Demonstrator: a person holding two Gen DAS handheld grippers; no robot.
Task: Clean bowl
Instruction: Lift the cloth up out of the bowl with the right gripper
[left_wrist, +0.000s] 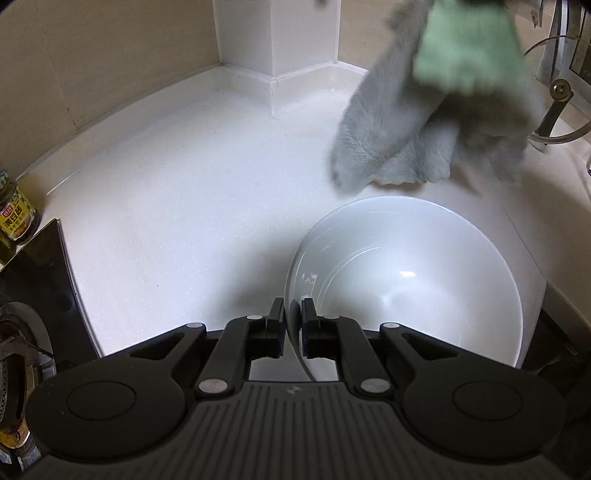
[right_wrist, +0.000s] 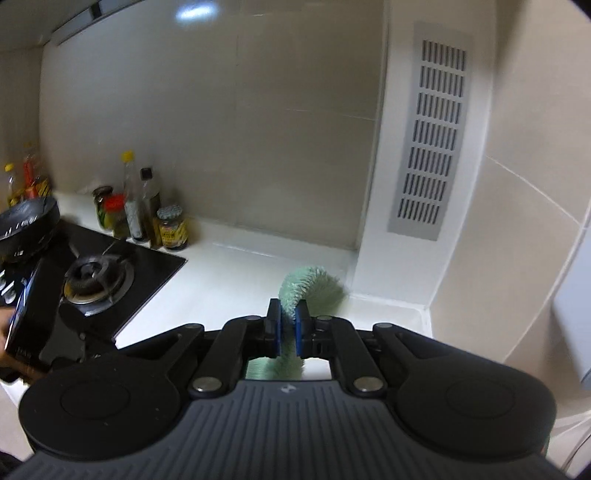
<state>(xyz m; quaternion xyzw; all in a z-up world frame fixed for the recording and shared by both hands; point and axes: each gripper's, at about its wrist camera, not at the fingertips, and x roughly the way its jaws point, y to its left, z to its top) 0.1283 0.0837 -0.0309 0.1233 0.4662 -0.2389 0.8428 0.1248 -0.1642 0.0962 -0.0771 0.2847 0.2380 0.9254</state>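
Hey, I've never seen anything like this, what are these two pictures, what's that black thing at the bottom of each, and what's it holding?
Each black thing is a hand-held gripper carried by a person, with a camera looking forward along its two jaws. One picture comes from the left gripper, the other from the right gripper.

The left one is clamped on the rim of a white bowl, which sits on a white kitchen counter. The right one is shut on a fluffy green and grey cloth; the left view shows it hanging in the air beyond the bowl, blurred.

Also visible: a gas stove and sauce jars and bottles along the wall.
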